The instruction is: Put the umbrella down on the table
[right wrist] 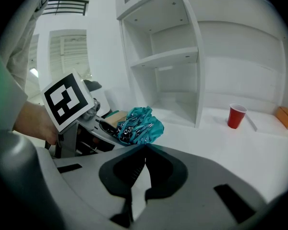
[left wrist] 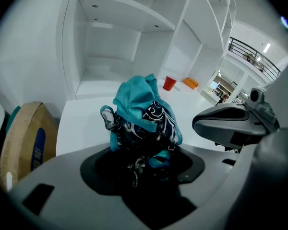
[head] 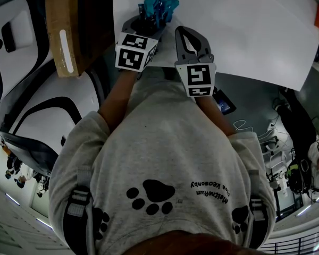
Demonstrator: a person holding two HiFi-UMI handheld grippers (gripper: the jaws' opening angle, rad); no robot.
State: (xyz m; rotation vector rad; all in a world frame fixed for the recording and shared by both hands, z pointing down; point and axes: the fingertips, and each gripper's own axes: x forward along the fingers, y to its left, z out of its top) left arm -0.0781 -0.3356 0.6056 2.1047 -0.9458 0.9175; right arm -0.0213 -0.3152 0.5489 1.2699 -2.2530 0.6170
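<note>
A folded teal umbrella (head: 158, 5) with a black and white swirl pattern is bunched between the jaws of my left gripper (head: 145, 18), which is shut on it. In the left gripper view the umbrella (left wrist: 141, 114) fills the space between the jaws of my left gripper (left wrist: 143, 152). It hangs over the near edge of the white table (head: 244, 31); I cannot tell whether it touches the top. My right gripper (head: 190, 39) is just to the right of it, shut and empty. In its own view my right gripper (right wrist: 145, 146) has its tips meeting, and the umbrella (right wrist: 139, 126) lies ahead to the left.
A red cup (right wrist: 236, 116) and an orange object (right wrist: 284, 115) stand far back on the table. White shelves (right wrist: 182, 66) rise behind the table. A brown cardboard roll (head: 69, 25) stands to the left of the table.
</note>
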